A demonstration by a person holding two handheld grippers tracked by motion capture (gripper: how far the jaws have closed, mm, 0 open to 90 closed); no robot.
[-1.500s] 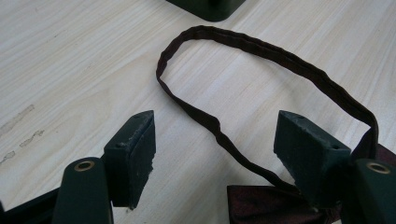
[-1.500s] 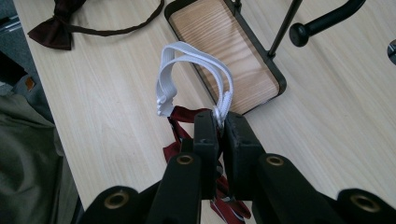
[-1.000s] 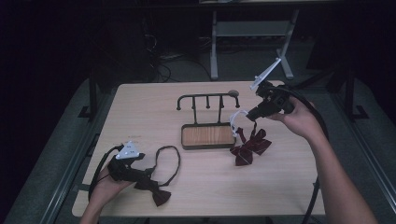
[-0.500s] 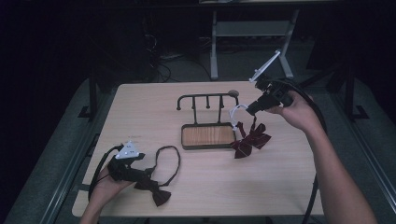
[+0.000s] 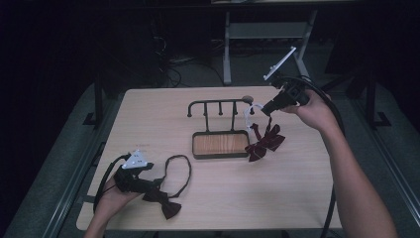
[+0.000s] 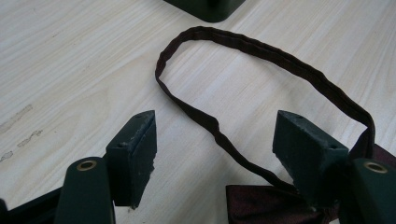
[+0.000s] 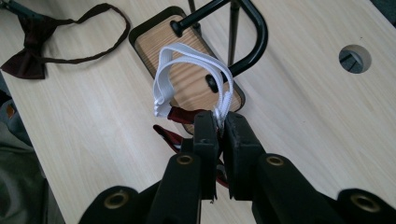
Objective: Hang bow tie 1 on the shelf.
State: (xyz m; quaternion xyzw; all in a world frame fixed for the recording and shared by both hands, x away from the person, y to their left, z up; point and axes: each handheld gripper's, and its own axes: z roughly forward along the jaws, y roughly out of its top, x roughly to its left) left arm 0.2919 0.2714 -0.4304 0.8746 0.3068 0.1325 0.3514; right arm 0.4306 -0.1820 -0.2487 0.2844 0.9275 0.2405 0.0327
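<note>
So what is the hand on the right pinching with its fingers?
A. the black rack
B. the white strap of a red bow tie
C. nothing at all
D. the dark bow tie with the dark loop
B: in the right gripper view the right gripper has its fingers closed on the white strap, and the red bow tie hangs from it by the black rack.
</note>
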